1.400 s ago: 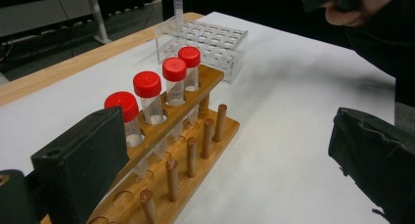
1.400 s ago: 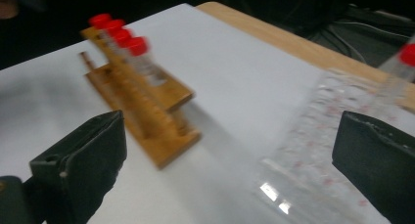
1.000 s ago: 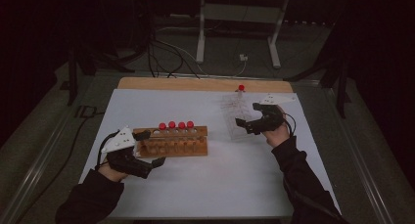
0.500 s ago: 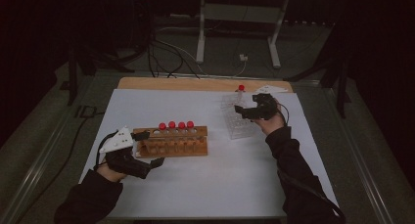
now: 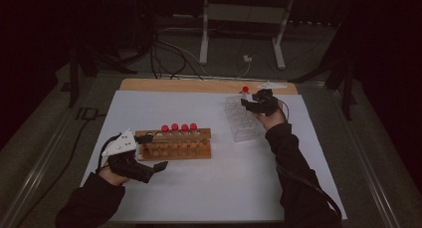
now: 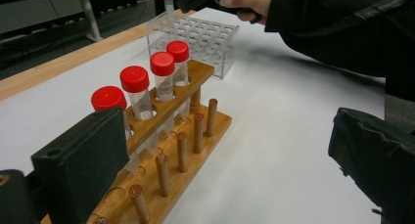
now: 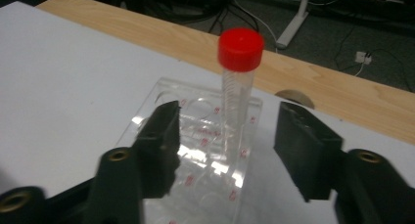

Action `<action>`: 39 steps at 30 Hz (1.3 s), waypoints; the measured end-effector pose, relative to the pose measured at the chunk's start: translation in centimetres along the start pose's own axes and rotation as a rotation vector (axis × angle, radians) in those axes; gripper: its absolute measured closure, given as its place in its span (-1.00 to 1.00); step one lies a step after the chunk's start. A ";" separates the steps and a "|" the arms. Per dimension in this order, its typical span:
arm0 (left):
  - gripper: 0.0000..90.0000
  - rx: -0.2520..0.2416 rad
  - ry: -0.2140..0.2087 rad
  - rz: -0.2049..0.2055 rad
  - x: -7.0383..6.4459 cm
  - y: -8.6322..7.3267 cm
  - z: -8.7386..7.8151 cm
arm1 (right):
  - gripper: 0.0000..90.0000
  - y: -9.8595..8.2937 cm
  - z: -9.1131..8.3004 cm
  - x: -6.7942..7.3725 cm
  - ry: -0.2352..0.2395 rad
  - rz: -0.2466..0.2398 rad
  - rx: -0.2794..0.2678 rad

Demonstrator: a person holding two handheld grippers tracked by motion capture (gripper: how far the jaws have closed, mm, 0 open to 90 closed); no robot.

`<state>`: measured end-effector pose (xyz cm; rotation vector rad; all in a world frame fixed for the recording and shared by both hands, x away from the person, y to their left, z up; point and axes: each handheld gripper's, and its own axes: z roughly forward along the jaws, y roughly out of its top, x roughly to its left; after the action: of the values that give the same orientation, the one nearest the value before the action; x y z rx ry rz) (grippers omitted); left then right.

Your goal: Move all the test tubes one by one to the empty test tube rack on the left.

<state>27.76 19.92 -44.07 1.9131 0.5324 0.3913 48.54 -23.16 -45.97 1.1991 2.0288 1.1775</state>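
Right hand-held gripper [image 7: 225, 150], jaws apart, is seen framing 1 red-capped tube [image 7: 238, 87] in the clear rack [image 7: 205, 185]; left hand-held gripper [image 6: 230, 160], jaws apart, is seen beside the wooden rack [image 6: 191, 136], partly hidden.

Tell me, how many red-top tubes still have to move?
One red-capped plastic tube already stands in a far corner hole of the clear plastic rack. The right gripper sits open just behind it, holding nothing. Four red-capped tubes wait in the wooden rack, so four look left to move. The left gripper is open beside the wooden rack, one jaw at its end.
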 end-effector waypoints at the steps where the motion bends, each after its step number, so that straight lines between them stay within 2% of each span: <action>1: -0.96 0.003 0.000 0.003 0.0 0.0 0.0 | 0.04 0.1 0.2 -0.1 0.007 0.004 0.000; 6: -0.96 0.002 -0.017 -0.005 0.1 -0.1 0.1 | 0.27 0.3 1.1 -0.3 -0.006 -0.008 0.021; 14: -0.96 0.001 -0.025 -0.005 0.1 -0.2 0.1 | 0.47 0.3 1.9 -0.9 0.013 0.019 0.030; 20: -0.96 0.008 -0.021 -0.005 0.0 -0.2 0.3 | 0.61 0.6 2.2 -0.6 0.009 0.005 0.024; 25: -0.96 0.003 -0.018 -0.008 0.1 -0.2 0.2 | 0.65 0.8 2.3 -0.5 -0.005 -0.016 0.031; 29: -0.96 0.007 -0.017 -0.007 0.1 -0.3 0.3 | 0.66 0.9 2.3 -0.5 -0.004 -0.015 0.039; 33: -0.96 0.005 -0.018 -0.011 0.1 -0.3 0.2 | 0.66 1.2 2.0 -0.6 0.003 -0.007 0.024; 39: -0.96 0.007 -0.020 -0.011 0.2 -0.3 0.3 | 0.66 1.7 1.1 -0.7 0.007 -0.022 0.014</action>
<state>28.00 19.87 -44.43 1.9182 0.5317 0.3625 50.47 -22.86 -45.04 1.1773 2.0535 1.1607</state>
